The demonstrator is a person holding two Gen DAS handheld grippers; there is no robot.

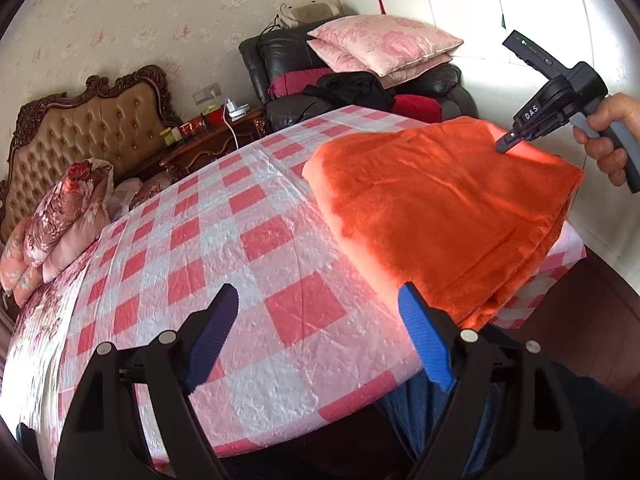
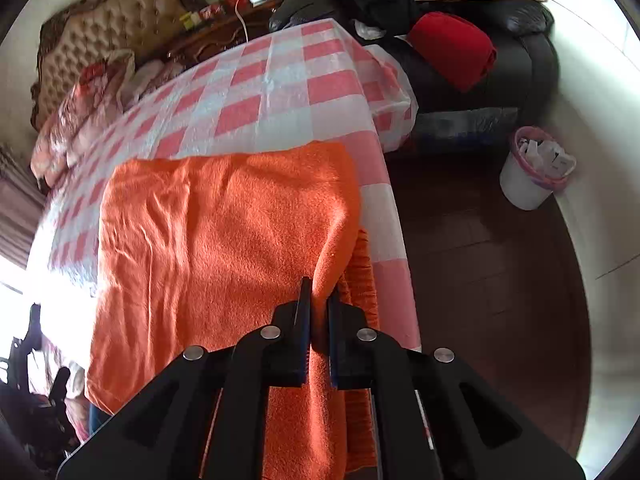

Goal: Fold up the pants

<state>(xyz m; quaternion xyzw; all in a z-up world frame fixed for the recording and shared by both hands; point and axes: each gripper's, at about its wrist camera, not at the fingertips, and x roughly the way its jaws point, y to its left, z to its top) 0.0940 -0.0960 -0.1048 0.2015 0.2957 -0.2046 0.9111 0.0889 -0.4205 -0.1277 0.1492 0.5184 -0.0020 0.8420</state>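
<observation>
The right claw (image 2: 318,308) is clamped on a pinch of the orange pants (image 2: 224,240) near the bed's (image 2: 280,92) edge; the left claw (image 1: 316,336) hangs apart and empty, well away. That thin pinch could slip, or the stack slide floorward.

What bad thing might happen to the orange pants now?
1. The pants lie at the bed's corner edge, one fold already hanging off; a pull might drag them to the floor.
2. The right tool pinches only a small ridge, so it may slip.
3. The left tool is open, holding nothing down, so folds may shift.
</observation>
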